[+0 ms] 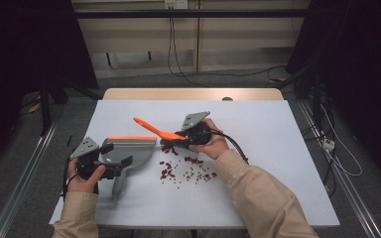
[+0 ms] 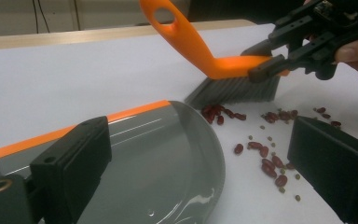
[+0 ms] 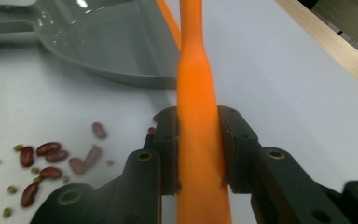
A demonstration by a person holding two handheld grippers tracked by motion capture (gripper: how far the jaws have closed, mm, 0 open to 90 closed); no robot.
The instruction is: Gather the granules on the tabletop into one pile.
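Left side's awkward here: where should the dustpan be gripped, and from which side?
Grip the dustpan by its narrow grey handle, the end pointing toward the person, coming in from behind. The pan's wide mouth faces the beans, so a rear hold keeps the left claw out of the brush path.

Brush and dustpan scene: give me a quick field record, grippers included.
right gripper: shut on brush, bristles down on table
left gripper: jaws apart over dustpan; grip unclear
dustpan: grey with orange edge, open mouth toward beans
beans: red and small green ones, loose between brush and dustpan; none visible in dustpan
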